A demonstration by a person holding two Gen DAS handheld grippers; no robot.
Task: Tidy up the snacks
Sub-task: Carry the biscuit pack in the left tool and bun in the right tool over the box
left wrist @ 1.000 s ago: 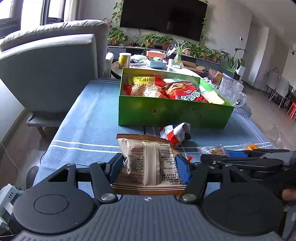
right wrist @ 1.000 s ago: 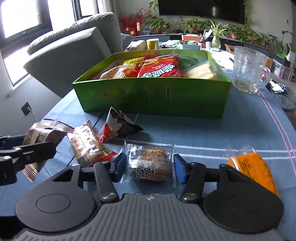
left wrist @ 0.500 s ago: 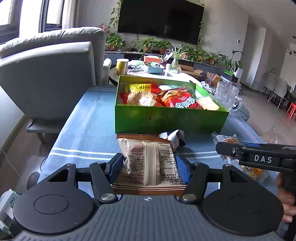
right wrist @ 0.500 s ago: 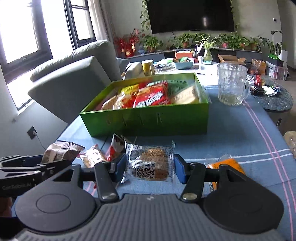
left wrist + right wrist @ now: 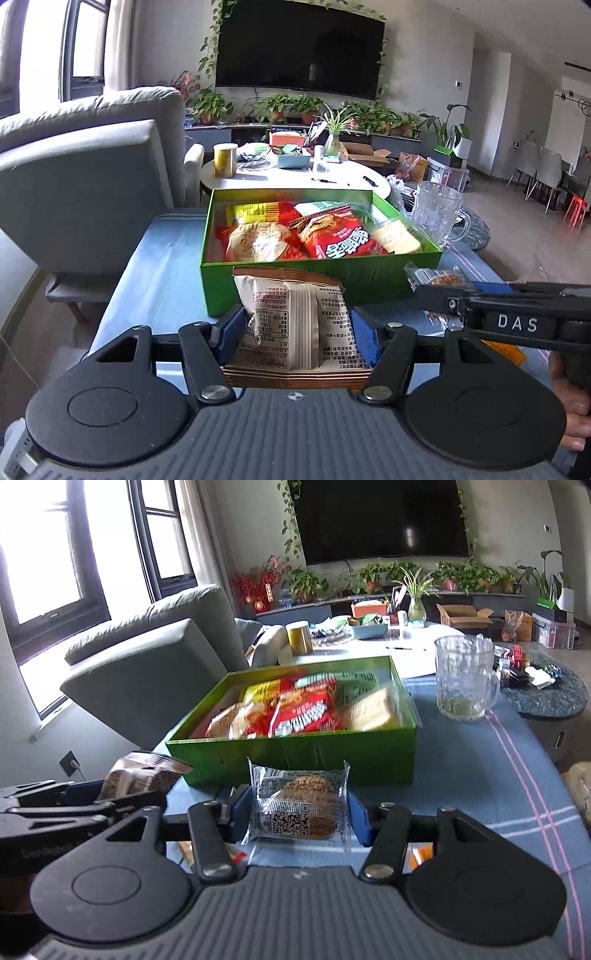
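Holding a beige snack packet between its blue pads, our left claw pinches it upright, its brown sealed edge nearest the camera. We note the packet hangs clear of the blue-clothed worktop, just near of the green box. Our right claw is closed on a clear-wrapped brown cake, its code label facing up, likewise lifted off the worktop and near of the box's front wall. In the left view the right claw enters from the right with that cake at its tip. The box sits further back, already stocked with a red bag and other packets. A glass mug stands right of the box. An orange packet lies on the worktop beneath the right claw.
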